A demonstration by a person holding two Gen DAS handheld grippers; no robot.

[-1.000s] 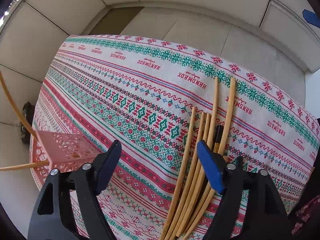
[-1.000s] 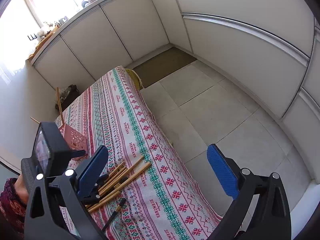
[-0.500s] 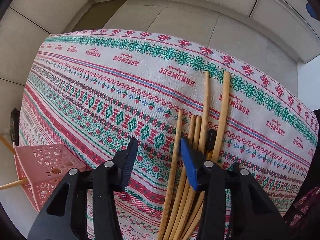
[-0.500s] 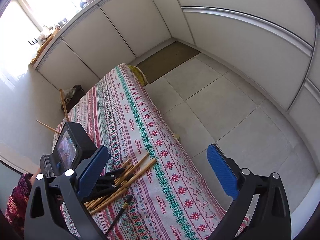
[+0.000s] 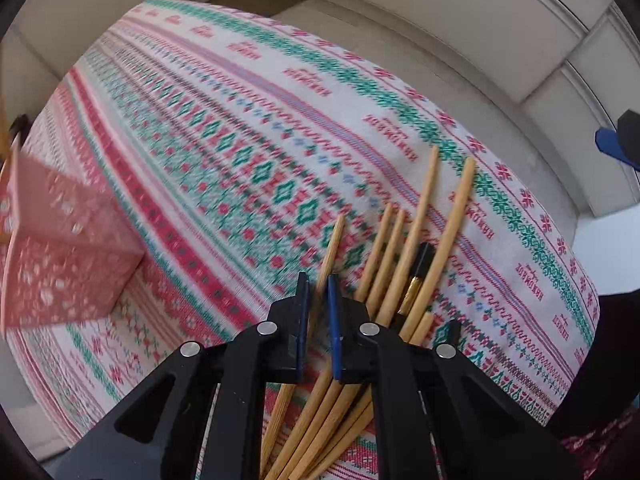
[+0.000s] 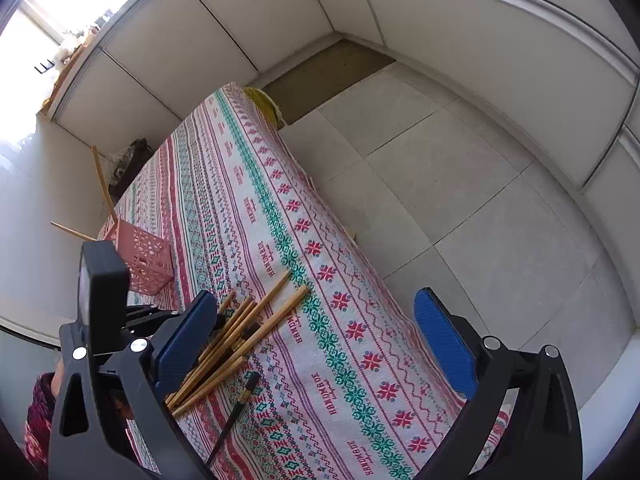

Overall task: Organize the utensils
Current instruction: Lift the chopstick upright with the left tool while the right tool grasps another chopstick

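Patterned tablecloth (image 6: pixel 280 208): pink basket (image 6: pixel 144 258) with two chopsticks (image 6: pixel 102 184); left gripper (image 5: pixel 318 296) clamping chopstick (image 5: pixel 334 240), right gripper (image 6: pixel 320 344) agape.

Bare tablecloth (image 5: pixel 248 128) lies open between the pink basket (image 5: pixel 60 264) at the left and the bamboo chopsticks (image 5: pixel 420 216) fanned close together at the right
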